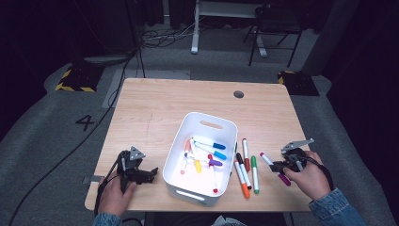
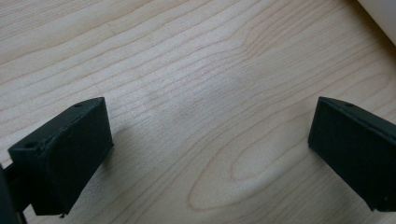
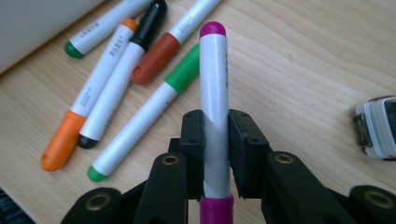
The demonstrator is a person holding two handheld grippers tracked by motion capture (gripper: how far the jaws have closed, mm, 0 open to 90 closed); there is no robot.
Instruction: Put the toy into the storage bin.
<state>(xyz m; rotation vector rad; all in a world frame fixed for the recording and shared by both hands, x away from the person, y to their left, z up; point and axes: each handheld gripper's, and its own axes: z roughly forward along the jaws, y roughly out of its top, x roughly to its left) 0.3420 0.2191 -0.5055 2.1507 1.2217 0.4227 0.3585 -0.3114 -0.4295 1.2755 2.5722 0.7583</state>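
My right gripper [image 1: 277, 165] [image 3: 215, 128] is shut on a white marker with magenta ends [image 1: 267, 159] [image 3: 214, 79], holding it just above the table, right of the white bin [image 1: 202, 120]. The marker runs lengthwise between the jaws, one magenta end pointing away from the hand. Beside the bin lie loose markers: orange [image 1: 241, 179] [image 3: 88, 112], black [image 1: 243, 170] [image 3: 126, 65], brown-red [image 1: 245, 148] [image 3: 175, 39] and green [image 1: 254, 174] [image 3: 140, 126]. Several more markers [image 1: 207, 153] lie inside the bin. Left of the bin, my left gripper [image 1: 149, 175] [image 2: 210, 140] rests open over bare wood.
The wooden table [image 1: 155, 108] has a round cable hole [image 1: 238, 94] at the back right. A small white and black object [image 3: 376, 126] lies at the right edge of the right gripper view. A corner of the bin [image 2: 380, 14] shows ahead of the left gripper.
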